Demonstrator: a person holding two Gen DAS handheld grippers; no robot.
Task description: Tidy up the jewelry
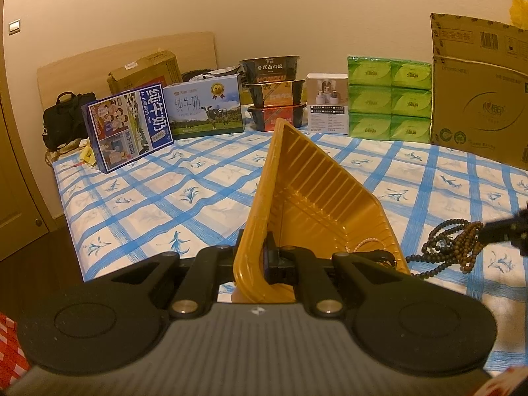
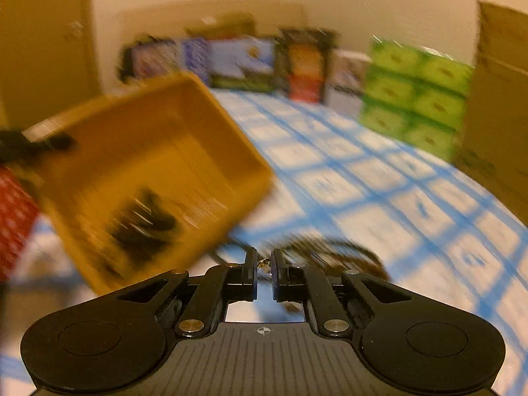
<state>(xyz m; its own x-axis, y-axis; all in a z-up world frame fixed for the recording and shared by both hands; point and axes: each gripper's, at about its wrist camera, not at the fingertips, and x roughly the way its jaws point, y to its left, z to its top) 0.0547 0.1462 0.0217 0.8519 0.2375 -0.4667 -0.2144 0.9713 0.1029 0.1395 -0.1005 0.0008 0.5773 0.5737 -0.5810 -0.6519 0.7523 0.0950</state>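
My left gripper (image 1: 260, 257) is shut on the rim of a yellow plastic tray (image 1: 307, 198) and holds it tilted up off the bed. A pale bead bracelet (image 1: 366, 242) lies in the tray's low corner. The right wrist view is blurred; there the tray (image 2: 148, 151) is at the left with dark jewelry (image 2: 145, 224) inside. My right gripper (image 2: 263, 264) is nearly shut on a thin strand of the dark bead necklaces (image 2: 333, 257) lying on the sheet. The necklaces (image 1: 452, 247) and my right gripper (image 1: 495, 232) also show at the left wrist view's right edge.
The bed has a blue-checked sheet (image 1: 165, 198). Along the far wall stand milk cartons (image 1: 128, 125), stacked food bowls (image 1: 274, 92), a white box (image 1: 326, 102), green tissue packs (image 1: 389, 99) and a large cardboard box (image 1: 478, 99). A black bag (image 1: 66, 118) sits far left.
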